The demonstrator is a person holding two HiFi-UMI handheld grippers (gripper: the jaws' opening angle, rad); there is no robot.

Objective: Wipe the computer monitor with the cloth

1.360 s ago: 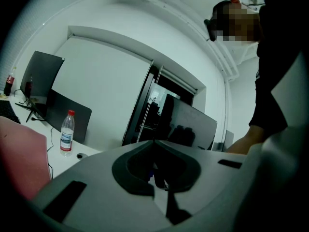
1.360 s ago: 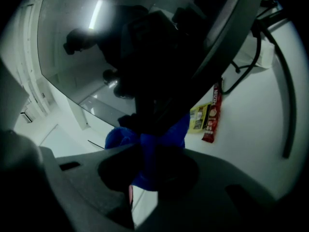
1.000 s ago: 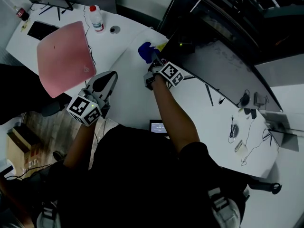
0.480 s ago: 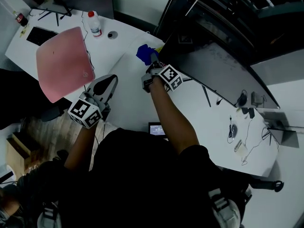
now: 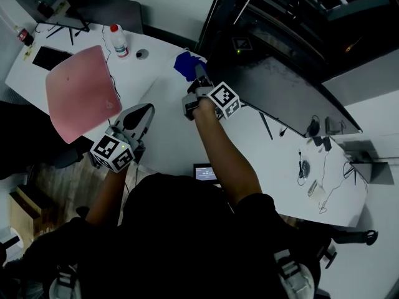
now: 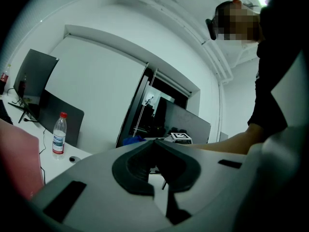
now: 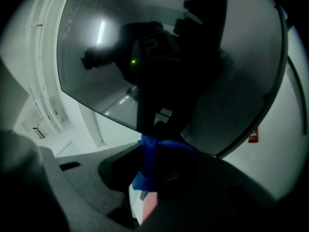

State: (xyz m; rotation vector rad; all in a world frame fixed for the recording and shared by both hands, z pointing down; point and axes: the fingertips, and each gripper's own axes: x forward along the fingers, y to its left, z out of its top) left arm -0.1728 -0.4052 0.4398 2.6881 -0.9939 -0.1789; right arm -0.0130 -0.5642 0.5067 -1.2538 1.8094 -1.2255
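The dark curved monitor (image 5: 280,89) stands on the white desk (image 5: 168,120), its screen facing me. My right gripper (image 5: 198,80) is shut on a blue cloth (image 5: 184,64), held at the monitor's lower left corner. In the right gripper view the blue cloth (image 7: 154,161) is pinched between the jaws with the dark monitor screen (image 7: 193,57) close in front. My left gripper (image 5: 142,113) hangs over the desk's front edge, apart from the monitor. In the left gripper view its jaws stand together with nothing between them, and the blue cloth (image 6: 131,140) shows far off.
A pink laptop (image 5: 81,89) lies on the desk's left. A water bottle (image 5: 116,41) and a second small monitor (image 5: 47,5) stand at the back left. Cables and small items (image 5: 315,185) lie at the desk's right. A phone (image 5: 206,172) rests near the front edge.
My right gripper has moved the blue cloth a little up and away along the monitor's left edge. The left gripper has barely shifted.
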